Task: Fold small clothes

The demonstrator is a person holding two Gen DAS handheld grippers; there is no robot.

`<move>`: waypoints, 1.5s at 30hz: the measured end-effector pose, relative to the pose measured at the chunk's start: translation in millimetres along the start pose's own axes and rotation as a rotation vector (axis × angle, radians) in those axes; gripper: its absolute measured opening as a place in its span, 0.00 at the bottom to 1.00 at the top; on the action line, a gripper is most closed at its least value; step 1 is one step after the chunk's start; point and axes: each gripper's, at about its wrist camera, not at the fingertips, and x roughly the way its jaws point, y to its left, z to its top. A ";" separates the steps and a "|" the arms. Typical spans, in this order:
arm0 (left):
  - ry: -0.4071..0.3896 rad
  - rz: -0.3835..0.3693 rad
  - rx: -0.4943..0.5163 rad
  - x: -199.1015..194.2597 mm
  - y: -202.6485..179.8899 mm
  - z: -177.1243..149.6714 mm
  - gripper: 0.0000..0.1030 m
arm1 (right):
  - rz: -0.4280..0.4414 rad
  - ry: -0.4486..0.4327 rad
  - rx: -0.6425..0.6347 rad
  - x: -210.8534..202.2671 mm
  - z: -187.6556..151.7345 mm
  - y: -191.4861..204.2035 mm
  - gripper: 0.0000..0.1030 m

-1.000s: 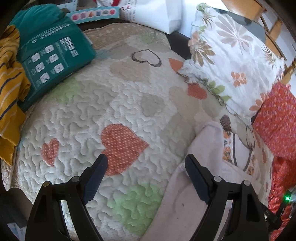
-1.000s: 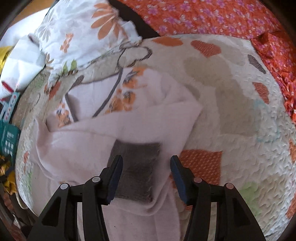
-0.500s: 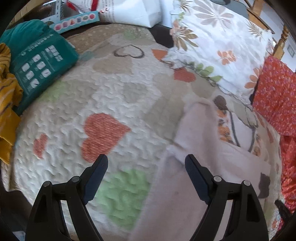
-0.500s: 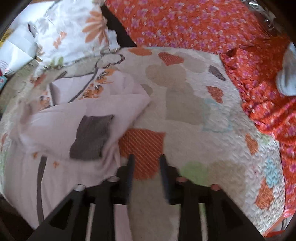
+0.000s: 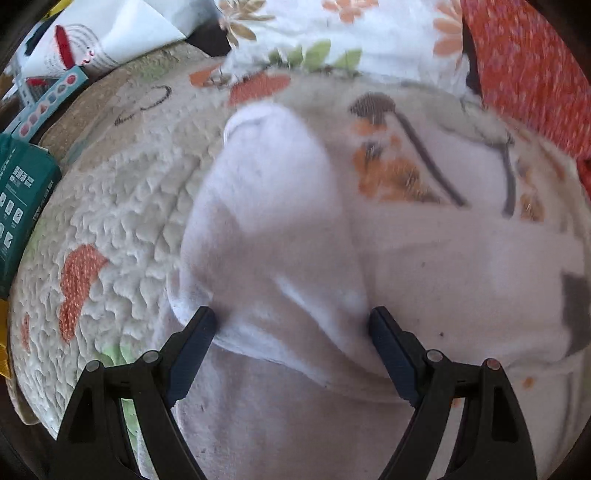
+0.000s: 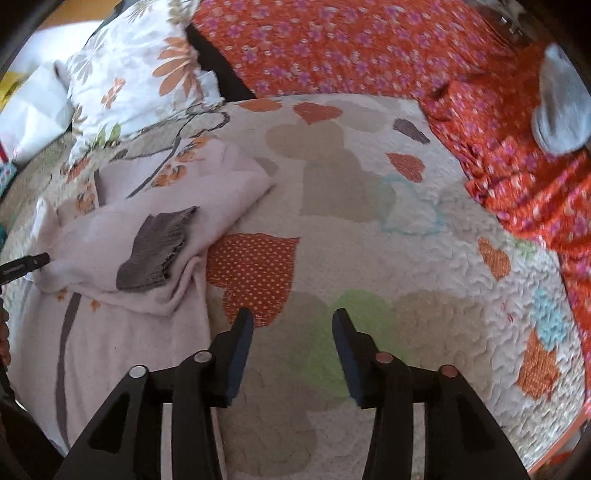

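A small pale pink garment (image 5: 288, 206) with orange flowers, dark stems and a grey patch (image 6: 155, 251) lies partly folded on a heart-patterned quilt (image 6: 369, 206). My left gripper (image 5: 291, 325) is open, its fingers on either side of a raised fold of the garment, close over it. One left fingertip (image 6: 33, 260) shows at the garment's left edge in the right wrist view. My right gripper (image 6: 291, 325) is open and empty above the bare quilt, to the right of the garment (image 6: 122, 229).
A floral pillow (image 6: 136, 74) and an orange flowered blanket (image 6: 480, 92) with a grey sock (image 6: 561, 110) lie at the back. A teal package (image 5: 18, 206), a paint set box (image 5: 48, 103) and white paper (image 5: 122, 33) lie at the left.
My left gripper has moved right and down onto the garment, now straddling a fold. My right gripper has let go of the grey patch area, moved right off the garment and reopened.
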 end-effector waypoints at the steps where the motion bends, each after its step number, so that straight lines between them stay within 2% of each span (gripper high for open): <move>1: -0.008 0.005 0.011 -1.9 0.5 -0.4 0.82 | 0.005 0.003 -0.012 2.8 0.6 5.0 0.53; 4: -0.033 0.032 0.032 -10.7 10.4 -3.3 0.82 | 0.018 0.017 -0.029 10.7 2.6 11.5 0.53; 7: -0.045 -0.009 -0.025 -19.7 34.0 -5.0 0.82 | 0.026 0.026 -0.021 15.4 3.1 13.1 0.53; 11: -0.079 -0.003 -0.125 -32.9 65.8 -7.5 0.82 | 0.051 0.020 0.020 14.7 2.3 11.3 0.53; 14: -0.088 -0.040 -0.195 -37.4 84.3 -7.6 0.82 | 0.078 0.004 0.035 12.4 2.9 14.3 0.53; 18: -0.092 -0.071 -0.206 -32.5 85.8 -0.7 0.82 | 0.110 -0.050 -0.010 1.0 1.5 38.5 0.53; 21: -0.026 -0.093 -0.223 -13.2 86.8 5.9 0.82 | 0.153 -0.066 -0.111 -6.8 10.3 76.8 0.53; 22: 0.023 -0.078 -0.229 -3.8 86.9 5.6 0.78 | 0.169 -0.067 -0.149 -8.5 16.2 92.5 0.53; 23: 0.067 -0.072 -0.233 3.3 87.7 3.4 0.67 | 0.192 -0.070 -0.186 -10.0 23.8 110.2 0.53; 24: 0.101 -0.084 -0.256 9.3 90.5 0.7 0.67 | 0.220 -0.069 -0.224 -10.2 34.1 130.8 0.53; 25: 0.082 -0.095 -0.280 6.4 94.4 -0.7 0.67 | 0.245 -0.064 -0.249 -9.3 42.6 146.6 0.53; 28: 0.103 -0.132 -0.321 3.8 100.9 -4.8 0.65 | 0.352 -0.035 -0.335 -3.6 74.8 210.1 0.54; 30: 0.102 -0.171 -0.367 2.8 108.9 -8.5 0.65 | 0.390 -0.027 -0.417 2.6 93.9 255.8 0.54; 34: 0.105 -0.220 -0.412 2.8 117.6 -11.7 0.65 | 0.359 -0.033 -0.649 21.8 122.3 365.0 0.57; 37: 0.103 -0.232 -0.415 2.5 118.3 -11.1 0.65 | 0.305 -0.029 -0.777 39.1 136.6 418.9 0.66; 39: 0.105 -0.230 -0.407 1.4 117.3 -11.6 0.65 | 0.292 0.001 -0.827 56.0 145.3 445.6 0.69; 42: 0.114 -0.244 -0.410 2.8 119.9 -10.0 0.65 | 0.258 0.097 -0.905 88.3 144.6 467.7 0.69; 44: 0.116 -0.254 -0.419 4.1 122.1 -9.3 0.65 | 0.215 0.154 -0.984 108.1 135.9 475.0 0.24; 45: 0.116 -0.256 -0.418 4.2 122.7 -9.3 0.65 | 0.182 0.174 -1.006 116.6 134.5 476.0 0.08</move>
